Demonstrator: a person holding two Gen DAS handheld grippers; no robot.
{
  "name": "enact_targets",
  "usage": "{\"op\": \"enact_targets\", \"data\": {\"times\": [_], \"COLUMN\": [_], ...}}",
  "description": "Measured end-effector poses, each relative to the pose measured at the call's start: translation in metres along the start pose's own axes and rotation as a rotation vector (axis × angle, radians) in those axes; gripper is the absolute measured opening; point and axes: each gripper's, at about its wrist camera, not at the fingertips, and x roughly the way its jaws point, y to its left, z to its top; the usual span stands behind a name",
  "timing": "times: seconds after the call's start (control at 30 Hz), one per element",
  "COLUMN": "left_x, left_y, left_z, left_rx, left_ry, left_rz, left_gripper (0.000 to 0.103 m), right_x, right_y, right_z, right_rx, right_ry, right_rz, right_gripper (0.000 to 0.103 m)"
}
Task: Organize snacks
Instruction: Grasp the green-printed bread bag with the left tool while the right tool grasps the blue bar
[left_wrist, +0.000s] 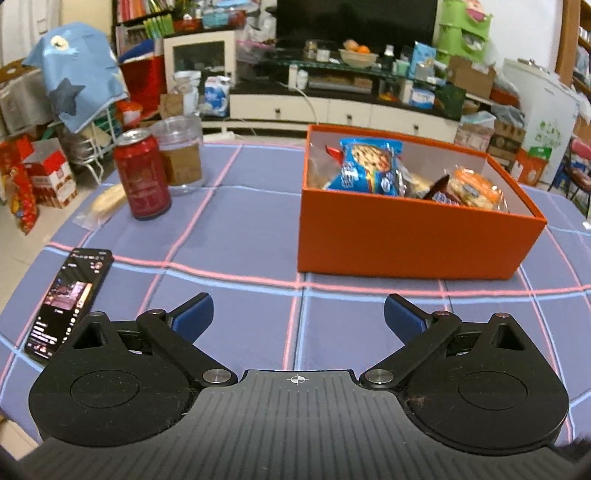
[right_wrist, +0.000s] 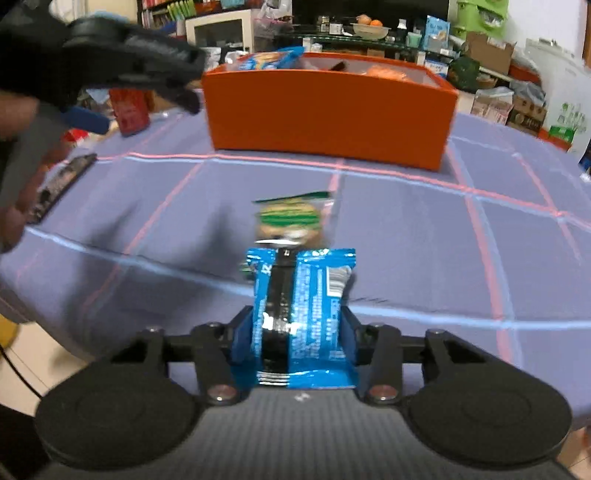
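Observation:
An orange box (left_wrist: 406, 236) stands on the blue checked tablecloth and holds several snack packs, among them a blue cookie pack (left_wrist: 369, 166). It also shows in the right wrist view (right_wrist: 328, 110) at the far side. My left gripper (left_wrist: 298, 314) is open and empty above the cloth, short of the box. My right gripper (right_wrist: 295, 332) is shut on a blue snack pack (right_wrist: 301, 314), held above the near table edge. A green-striped clear snack pack (right_wrist: 291, 221) lies on the cloth just beyond it.
A red can (left_wrist: 142, 173), a clear jar (left_wrist: 181, 151) and a clear-wrapped snack (left_wrist: 103, 203) stand at the far left. A phone (left_wrist: 68, 302) lies near the left edge. The left gripper (right_wrist: 110, 62) shows at the upper left of the right wrist view. Cluttered shelves lie behind.

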Motion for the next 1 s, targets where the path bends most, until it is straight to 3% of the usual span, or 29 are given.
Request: {"op": "enact_targets", "data": {"times": [0.2,0.33,0.6,0.67,0.83,1.0], "left_x": [0.006,0.008,0.018,0.022,0.029,0.04], "left_y": [-0.024,-0.046,-0.091,-0.097,-0.104,-0.105], "left_z": [-0.014,-0.033,-0.055,-0.056,-0.06,-0.067], "left_rx": [0.01,0.007,0.018,0.011,0.006,0.045], "left_ry": [0.042,0.069,0.095,0.102,0.116,0.154], "left_rz": [-0.018,-0.003,0.019,0.014,0.026,0.048], "left_gripper": [0.079,0.079,0.077,0.073,0.075,0.073], "right_x": [0.009,0.038,0.055,0.057,0.062,0.063], "right_y": [-0.065,-0.096,-0.101,-0.102,-0.11,-0.115], "right_z": [0.018,0.043,0.052,0.055,0.057,0.058], "right_rx": [0.002,0.088,0.061,0.066,0.101,0.12], "right_ry": [0.053,0.049,-0.006,0.004,0.019,0.036], "right_rz": [-0.074,-0.024,-0.017,-0.013,-0.046,-0.054], "right_gripper": [0.047,0.052,0.075,0.078,0.086,0.085]}}
